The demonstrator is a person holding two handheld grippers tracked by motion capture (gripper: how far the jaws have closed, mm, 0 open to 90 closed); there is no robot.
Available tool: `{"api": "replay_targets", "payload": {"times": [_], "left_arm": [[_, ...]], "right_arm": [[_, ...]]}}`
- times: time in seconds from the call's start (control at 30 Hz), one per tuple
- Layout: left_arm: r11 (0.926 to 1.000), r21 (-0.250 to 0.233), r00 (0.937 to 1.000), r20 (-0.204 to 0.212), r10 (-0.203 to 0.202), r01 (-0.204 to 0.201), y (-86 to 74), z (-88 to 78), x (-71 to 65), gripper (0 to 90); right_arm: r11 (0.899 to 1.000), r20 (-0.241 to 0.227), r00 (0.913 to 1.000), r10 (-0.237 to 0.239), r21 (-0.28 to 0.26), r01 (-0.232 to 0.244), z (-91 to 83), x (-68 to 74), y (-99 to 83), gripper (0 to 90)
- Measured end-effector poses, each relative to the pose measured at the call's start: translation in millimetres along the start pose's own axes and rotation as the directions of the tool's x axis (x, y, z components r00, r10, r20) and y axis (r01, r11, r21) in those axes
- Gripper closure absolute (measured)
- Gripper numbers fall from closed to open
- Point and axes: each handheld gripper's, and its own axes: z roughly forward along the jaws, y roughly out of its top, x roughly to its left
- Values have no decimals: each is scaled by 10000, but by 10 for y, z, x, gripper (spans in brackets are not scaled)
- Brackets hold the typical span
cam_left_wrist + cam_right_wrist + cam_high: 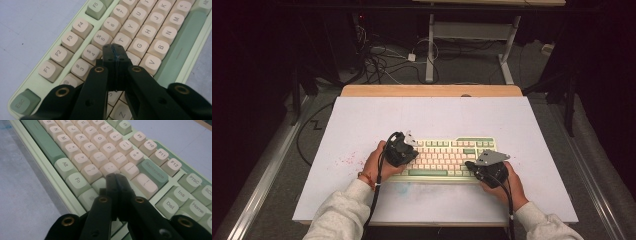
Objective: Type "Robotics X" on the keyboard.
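Keyboard (447,157), pale green with cream keys: lies near the front middle of the white desk (362,120). Left gripper (115,51): jaws pressed together, empty, over the keys near R and T. Right gripper (115,178): jaws together, empty, over the right-hand keys near Backspace.

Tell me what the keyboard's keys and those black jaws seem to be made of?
The keys of the keyboard look like matte moulded plastic, cream and sage green, with printed legends and soft rounded tops. The left gripper and right gripper have jaws that look like hard black plastic, smooth with a slight sheen; the brass-coloured rings set in them are probably metal inserts.
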Motion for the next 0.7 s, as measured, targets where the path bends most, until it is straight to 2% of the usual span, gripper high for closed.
{"api": "replay_targets", "payload": {"times": [0.43,0.5,0.57,0.6,0.7], "left_arm": [[9999,74,9999,-33,98,-98,62,31,-21,880],[9995,285,9999,-96,119,-116,64,51,-26,881],[9996,264,9999,-77,137,-135,61,63,-30,880],[9991,313,9995,-177,279,-273,73,58,-48,880],[9995,-87,9994,-193,303,-305,75,-4,-66,880]], "right_arm": [[10000,7,10000,3,8,-3,0,2,1,900],[10000,19,10000,7,17,-7,-1,4,2,900],[10000,23,10000,5,19,-5,0,5,2,900],[10000,24,10000,-18,20,18,-1,4,3,900],[9999,52,9999,-93,63,93,-6,3,12,900]]}}
